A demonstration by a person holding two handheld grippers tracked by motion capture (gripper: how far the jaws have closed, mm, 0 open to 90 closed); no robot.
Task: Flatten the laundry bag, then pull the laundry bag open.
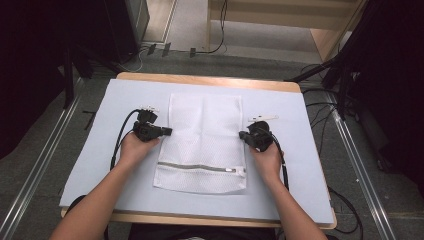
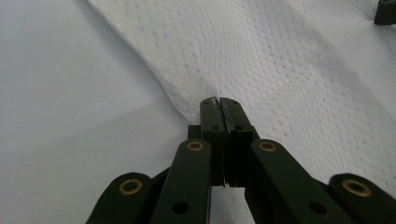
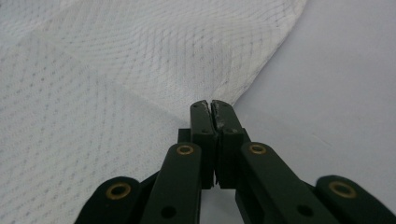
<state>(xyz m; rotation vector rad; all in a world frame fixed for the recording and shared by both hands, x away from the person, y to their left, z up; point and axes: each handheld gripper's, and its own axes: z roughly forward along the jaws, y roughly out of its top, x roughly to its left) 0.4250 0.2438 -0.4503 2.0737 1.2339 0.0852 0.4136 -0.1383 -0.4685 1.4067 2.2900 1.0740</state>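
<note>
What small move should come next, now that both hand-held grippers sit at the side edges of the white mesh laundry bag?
Probably lift both edges together, slightly. The left hand-held gripper and the right hand-held gripper each look shut on an opposite side edge of the white mesh laundry bag, which lies flat on the pale blue table cover, zipper end nearest the person. An even lift should keep it from skewing.
</note>
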